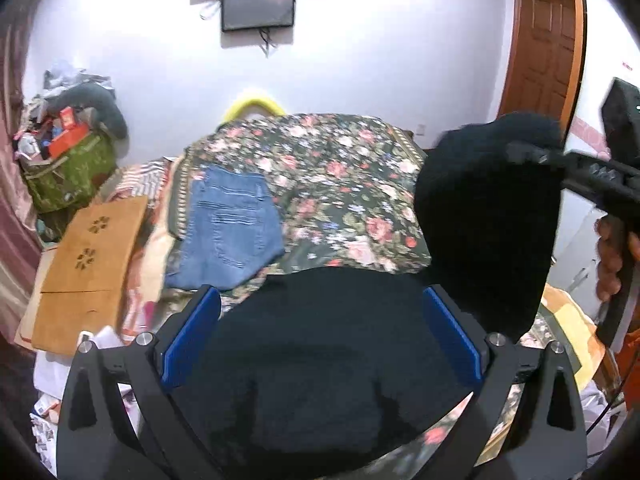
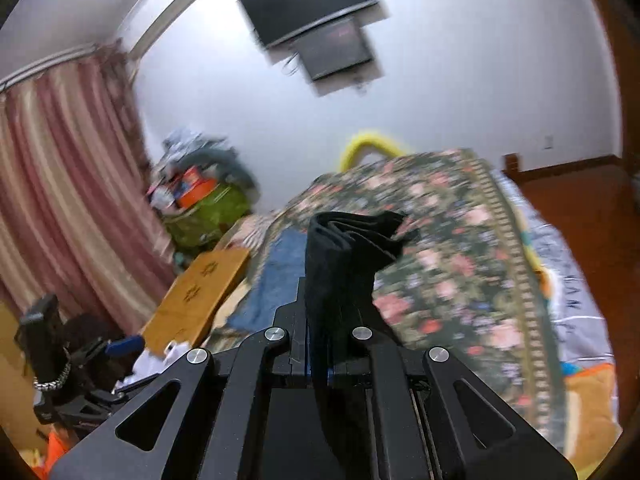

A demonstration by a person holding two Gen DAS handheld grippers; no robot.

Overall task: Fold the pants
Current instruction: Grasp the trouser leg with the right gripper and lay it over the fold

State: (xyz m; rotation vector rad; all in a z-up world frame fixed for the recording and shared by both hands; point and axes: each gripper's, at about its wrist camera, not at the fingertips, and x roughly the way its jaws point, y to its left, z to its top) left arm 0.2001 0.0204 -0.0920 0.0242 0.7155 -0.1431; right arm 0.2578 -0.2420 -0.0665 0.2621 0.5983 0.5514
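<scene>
Black pants point(image 1: 320, 360) lie on the floral bedspread point(image 1: 340, 168), spread under my left gripper point(image 1: 320, 312). Its blue-padded jaws stand wide open over the cloth and hold nothing. My right gripper point(image 1: 532, 156) is shut on one end of the black pants point(image 1: 488, 216) and holds it lifted at the right. In the right wrist view the black cloth point(image 2: 344, 256) is pinched between the closed jaws of the right gripper point(image 2: 320, 308) and sticks up above them. My left gripper point(image 2: 100, 356) shows at the lower left there.
Folded blue jeans point(image 1: 228, 224) lie on the bed's left part. A brown cardboard box point(image 1: 92, 256) lies left of the bed. A green bag with clutter point(image 1: 68, 168) stands by the wall. A striped curtain point(image 2: 60, 184) hangs left. A wooden door point(image 1: 540, 48) is at the right.
</scene>
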